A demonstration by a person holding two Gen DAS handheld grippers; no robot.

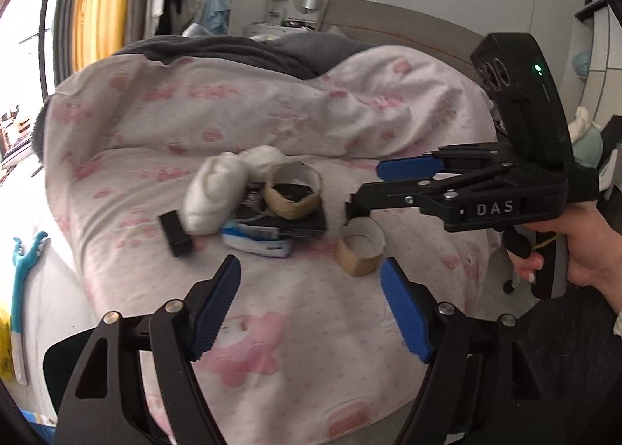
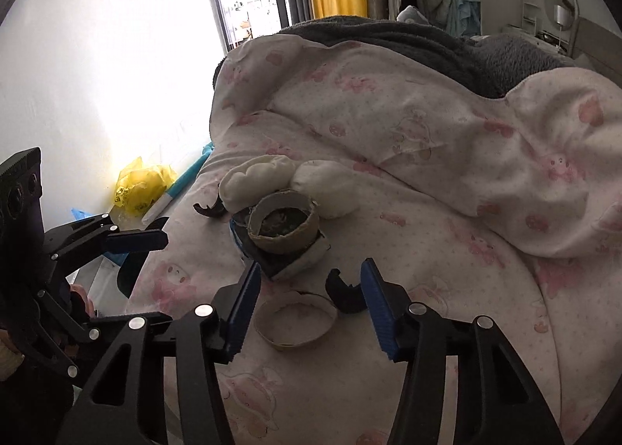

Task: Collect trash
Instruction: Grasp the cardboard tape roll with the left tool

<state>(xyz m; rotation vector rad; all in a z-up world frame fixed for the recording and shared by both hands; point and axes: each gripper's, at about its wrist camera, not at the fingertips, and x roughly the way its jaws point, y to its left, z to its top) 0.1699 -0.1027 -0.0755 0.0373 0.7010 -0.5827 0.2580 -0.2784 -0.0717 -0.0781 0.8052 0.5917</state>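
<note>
Spread on the pink printed quilt [image 1: 295, 328] of a bed, a small heap of trash: two cardboard tape cores, two crumpled white paper wads, some dark flat packaging with a blue and white wrapper under it, and small black plastic pieces. Nearest to the right gripper [image 2: 311, 309], a low cardboard ring [image 2: 295, 324], lying flat with its hole up, alone on the quilt and just in front of the blue pads. Jaws apart around it on both sides, not pressing on the wall, nothing held. Just beside the right pad, a curved black plastic fragment [image 2: 344, 295], close enough to be caught by mistake. Farther back, a second cardboard ring [image 2: 283, 229], resting on top of the dark packaging [image 2: 287, 262], touching the white paper wads [image 2: 256, 176] behind it. Left gripper [image 1: 311, 309] also open and empty, above bare quilt, near the lone ring. Probably very light, this ring, and only half stiff: thin cardboard, easy to flatten into an oval under a strong squeeze. Better taken across the outside wall at two opposite points, with gentle closing, or with one pad inside the hole and one outside on the wall. Soft quilt below, so likely to sink under a downward push; some risk of pinching fabric together with the ring.
</note>
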